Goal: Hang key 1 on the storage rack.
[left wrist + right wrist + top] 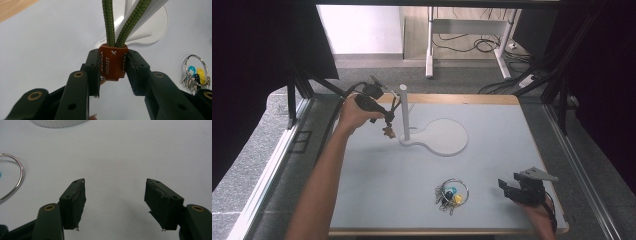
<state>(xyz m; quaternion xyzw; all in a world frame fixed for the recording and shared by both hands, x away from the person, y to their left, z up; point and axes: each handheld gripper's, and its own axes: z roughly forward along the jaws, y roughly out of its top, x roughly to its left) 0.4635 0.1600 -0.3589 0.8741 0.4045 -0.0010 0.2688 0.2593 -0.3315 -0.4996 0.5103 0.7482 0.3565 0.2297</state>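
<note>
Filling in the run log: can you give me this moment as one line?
left tongs: shut on leather tab of green cord, beside white stand | right tongs: open, empty | key ring: flat on table

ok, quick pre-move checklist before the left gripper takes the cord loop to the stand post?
1. Left gripper shut on the leather tab: ok.
2. Green cord runs up out of the tab, both strands free: ok.
3. Post upright on its white base: ok.
4. Loop already over the post: cannot tell.
5. Right gripper open, holding nothing, parked near the table's front edge: ok.
6. Key ring lies away from the stand: ok.
</note>
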